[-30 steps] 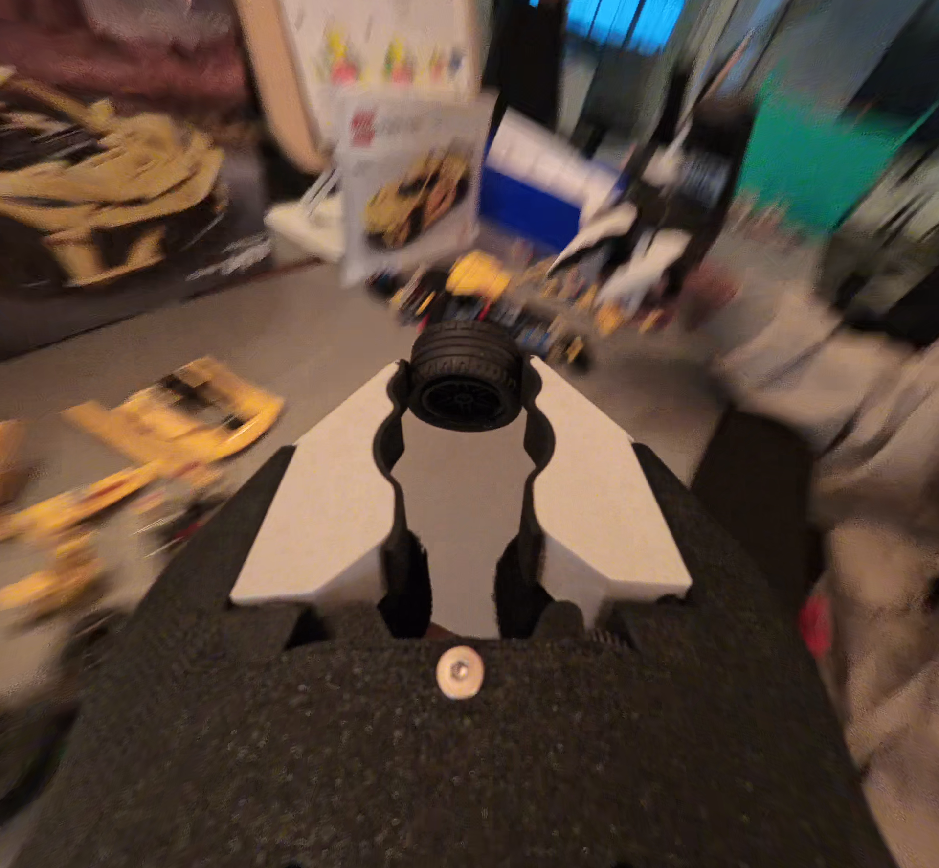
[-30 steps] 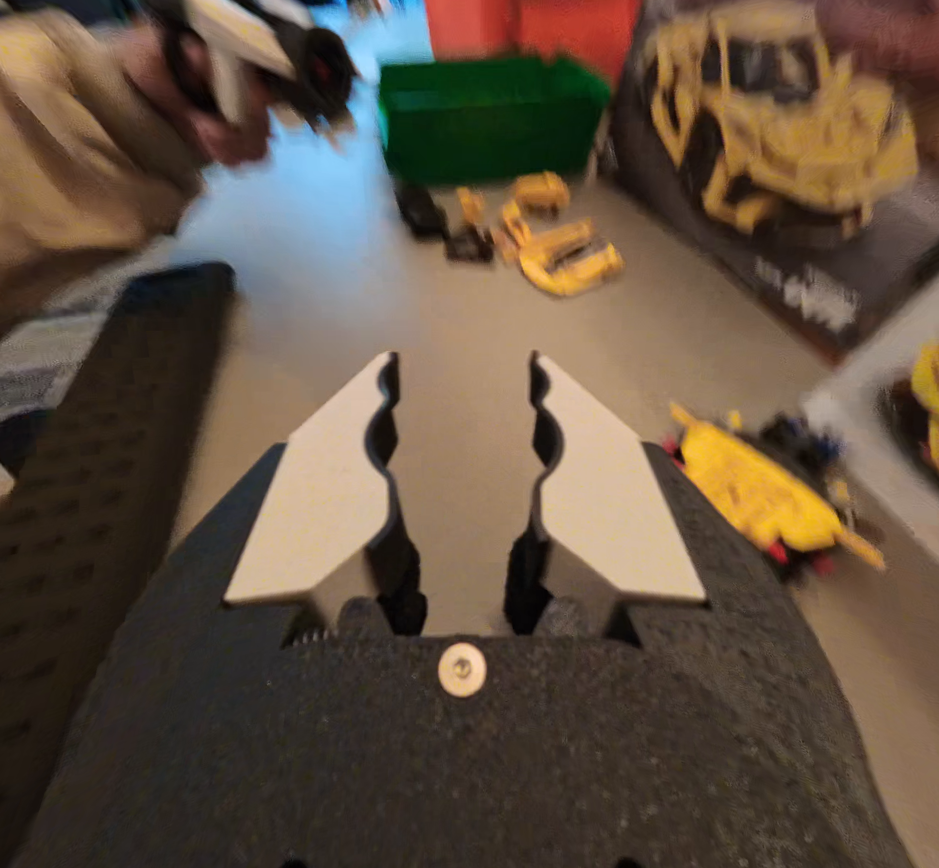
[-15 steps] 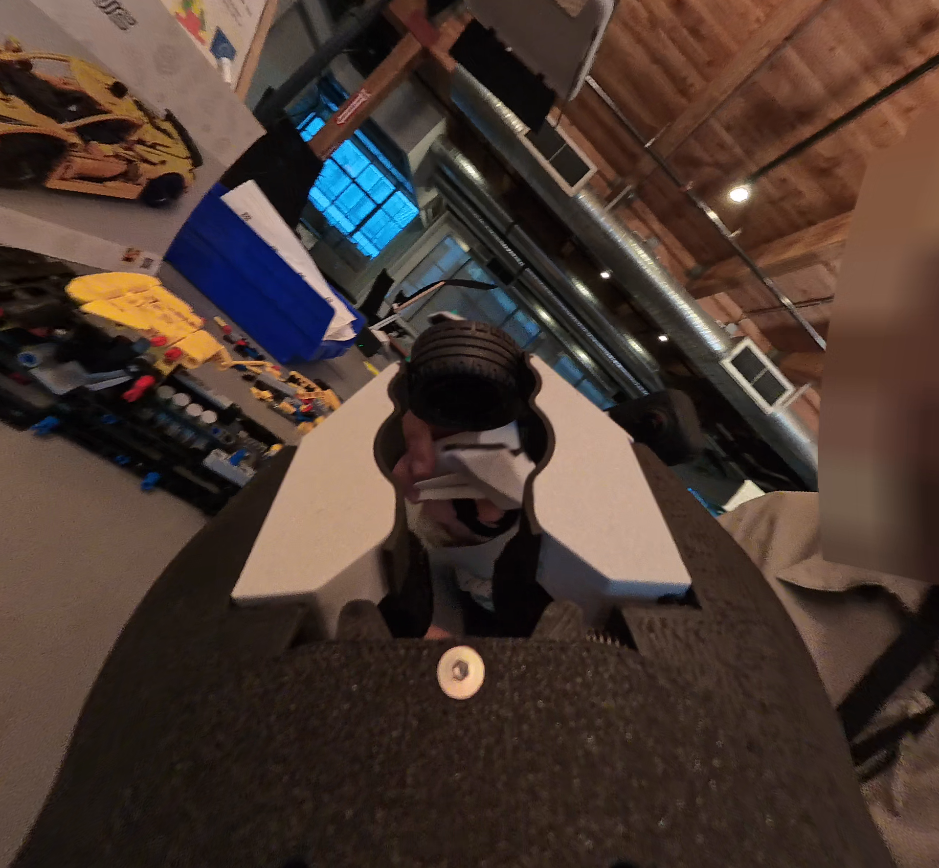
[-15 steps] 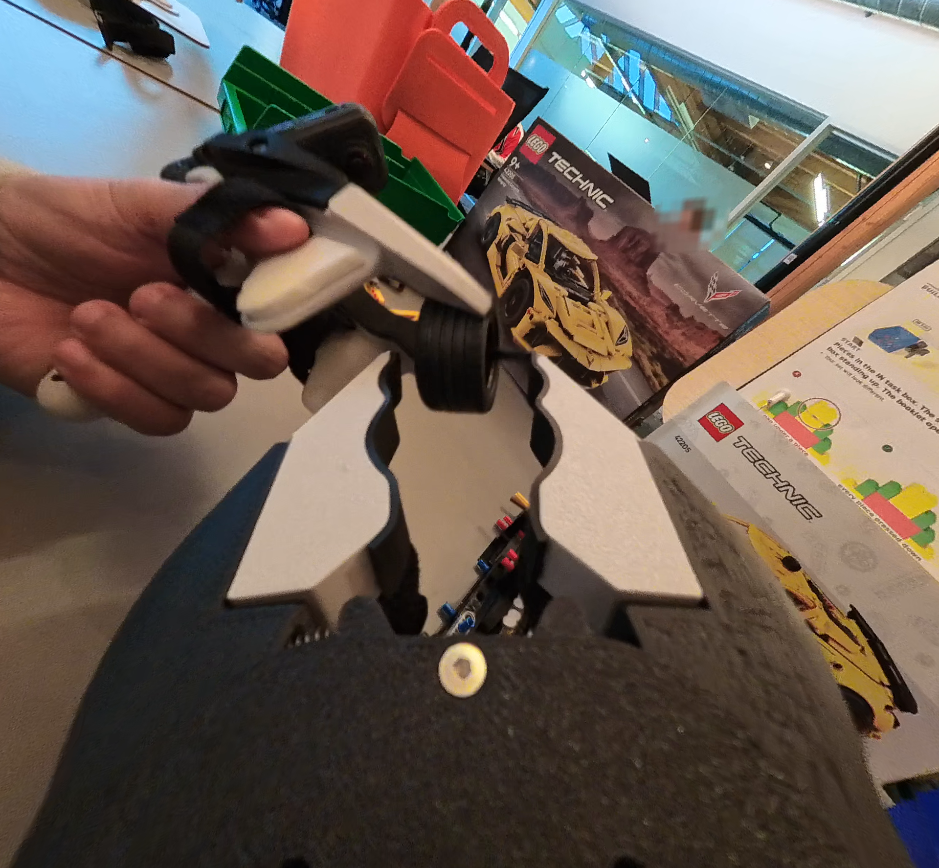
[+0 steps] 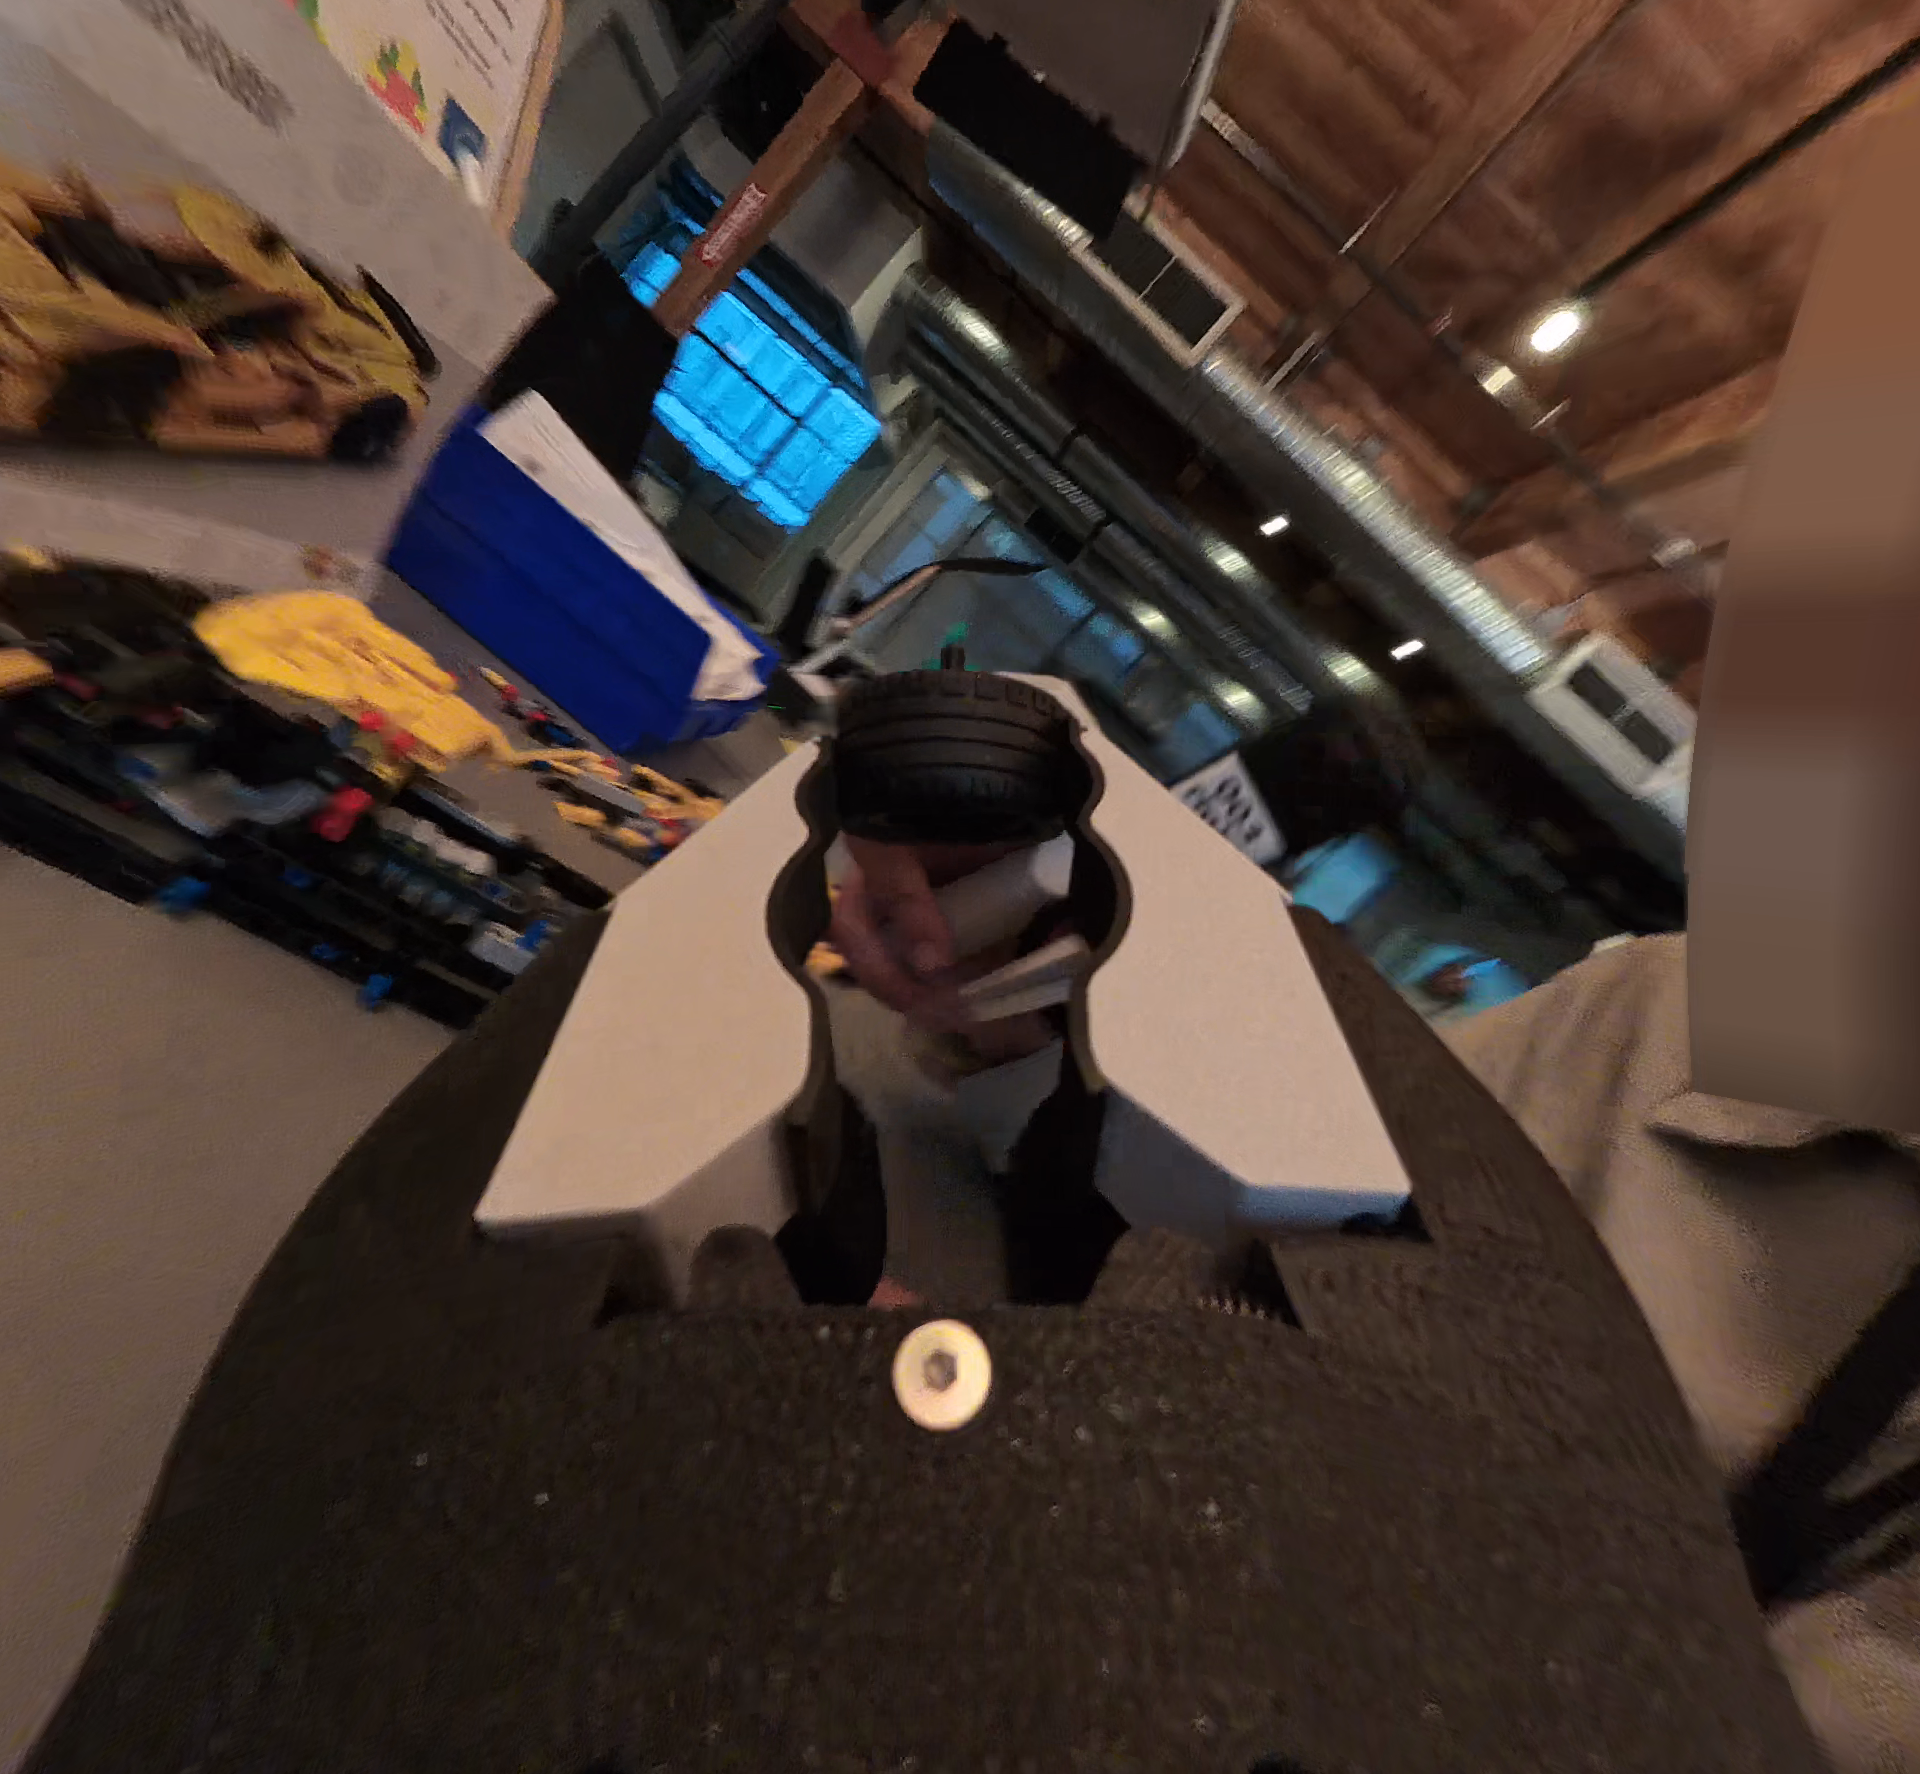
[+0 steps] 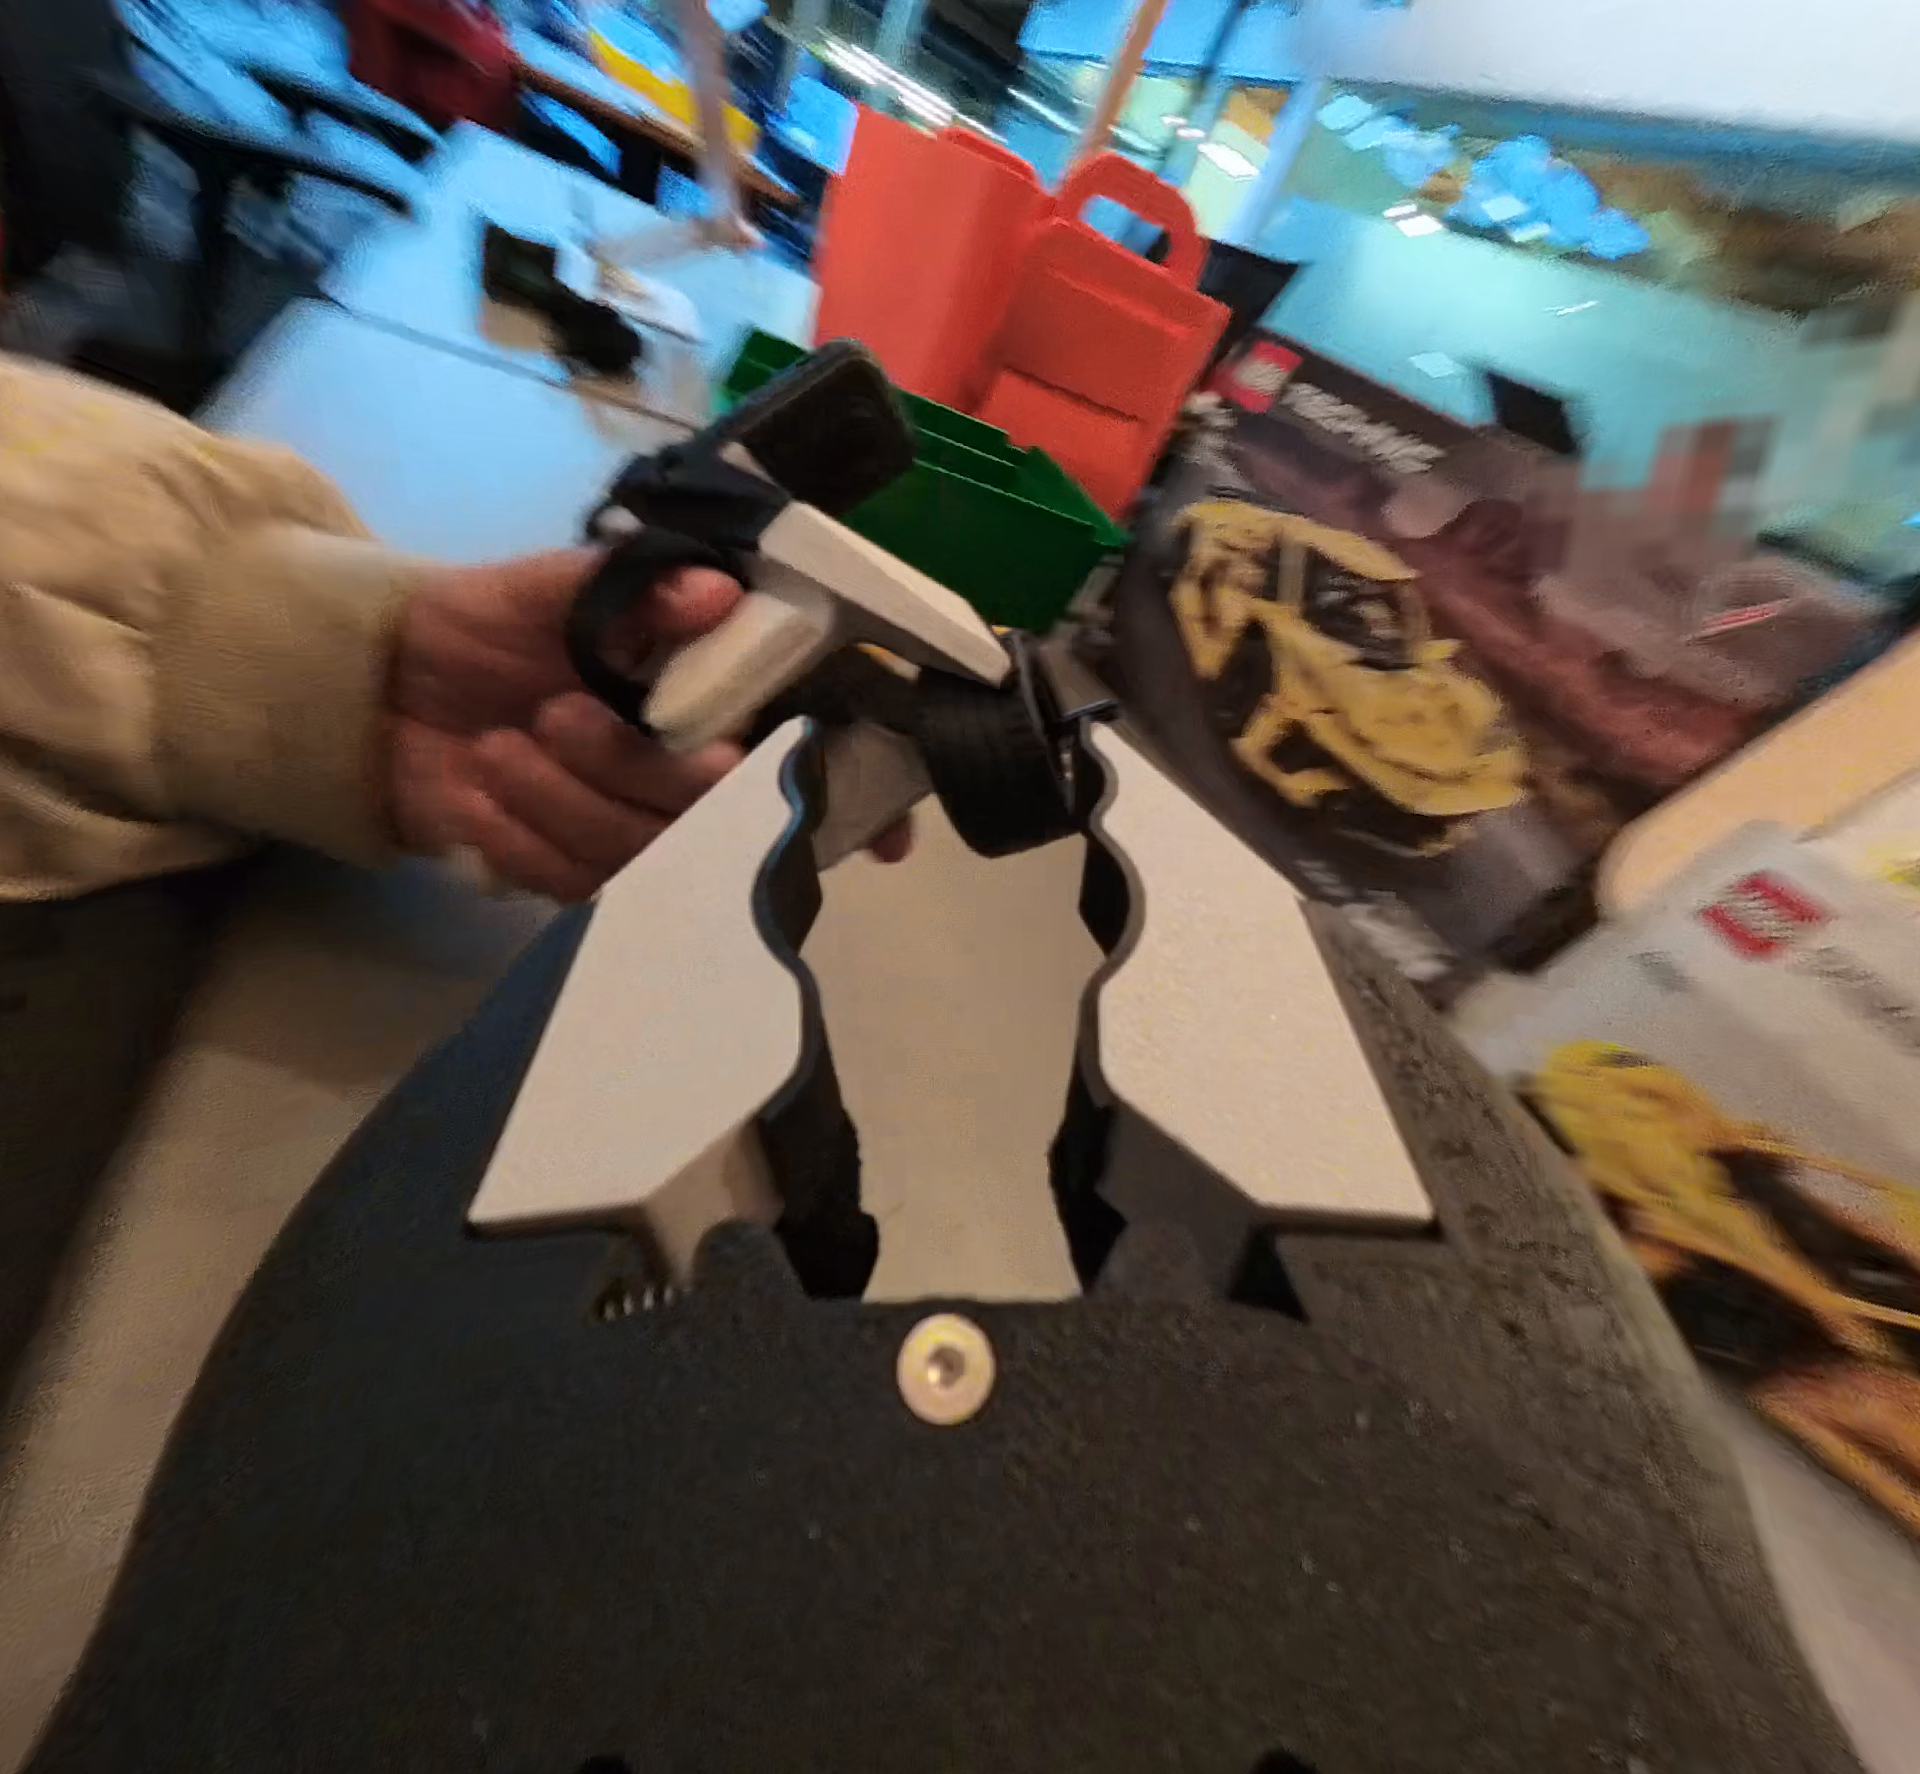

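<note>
My left gripper [image 5: 951, 758] is shut on a small black toy tyre [image 5: 951, 753], held at its fingertips and lifted off the table. In the right wrist view the left gripper [image 6: 997, 685] comes in from the left, held by a hand [image 6: 499, 685]. It carries the tyre [image 6: 992, 768] between the tips of my right gripper [image 6: 945, 753]. My right gripper is open, and the tyre lies close to its right finger [image 6: 1195, 945]; I cannot tell whether they touch. A thin black pin [image 6: 1075, 711] sticks out of the tyre's hub side.
A green bin [image 6: 977, 519] and an orange bag [image 6: 997, 290] stand behind the grippers. A box picturing a yellow car [image 6: 1403, 685] and a booklet [image 6: 1766, 1049] are at the right. Loose yellow and black parts [image 5: 312, 737] and a blue bin [image 5: 561, 581] sit on the grey table [image 5: 156, 1049]. My two grippers' fingertips are within a few centimetres of each other.
Both grippers rose from the table and came together. The tyre in my left gripper moved in between my right gripper's open fingertips, now nearer its right finger.
</note>
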{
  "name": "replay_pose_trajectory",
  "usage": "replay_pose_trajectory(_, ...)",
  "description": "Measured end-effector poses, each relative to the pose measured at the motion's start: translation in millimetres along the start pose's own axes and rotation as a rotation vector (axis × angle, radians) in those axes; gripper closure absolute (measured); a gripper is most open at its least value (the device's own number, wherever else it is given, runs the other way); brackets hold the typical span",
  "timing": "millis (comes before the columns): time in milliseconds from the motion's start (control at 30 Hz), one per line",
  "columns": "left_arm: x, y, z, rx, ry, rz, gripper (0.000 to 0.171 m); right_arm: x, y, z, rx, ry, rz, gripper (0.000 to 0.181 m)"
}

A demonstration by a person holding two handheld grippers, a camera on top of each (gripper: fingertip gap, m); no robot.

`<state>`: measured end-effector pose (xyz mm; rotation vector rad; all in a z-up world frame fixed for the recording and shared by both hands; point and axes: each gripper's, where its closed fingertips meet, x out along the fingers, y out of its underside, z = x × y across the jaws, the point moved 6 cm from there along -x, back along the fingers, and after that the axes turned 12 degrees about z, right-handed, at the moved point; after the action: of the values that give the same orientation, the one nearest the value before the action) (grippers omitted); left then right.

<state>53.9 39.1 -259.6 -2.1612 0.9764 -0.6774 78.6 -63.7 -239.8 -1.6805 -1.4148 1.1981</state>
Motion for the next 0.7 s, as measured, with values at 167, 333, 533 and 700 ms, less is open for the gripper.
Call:
replay_pose_trajectory(167, 1.1, -2.1, -23.2, 0.493, -0.242, 0.038, 0.130, -12.8, 3.7, -31.2, 0.507, -0.297, -0.144, 0.148)
replay_pose_trajectory(333, 11.3, 7.7, -26.8, 0.514, -0.211, 0.085, 0.129, -4.8, 1.8, -22.3, 0.615, -0.445, -0.226, 0.164)
replay_pose_trajectory(533, 14.0, 9.9, -21.8, 0.497, -0.240, 0.102, 0.130, -1.5, 9.1, -28.9, 0.652, -0.453, -0.189, 0.180)
replay_pose_trajectory(700, 9.5, 9.0, -8.2, 0.447, -0.315, 0.116, 0.132, 12.5, 21.6, -34.8, 0.851, -0.490, -0.188, 0.181)
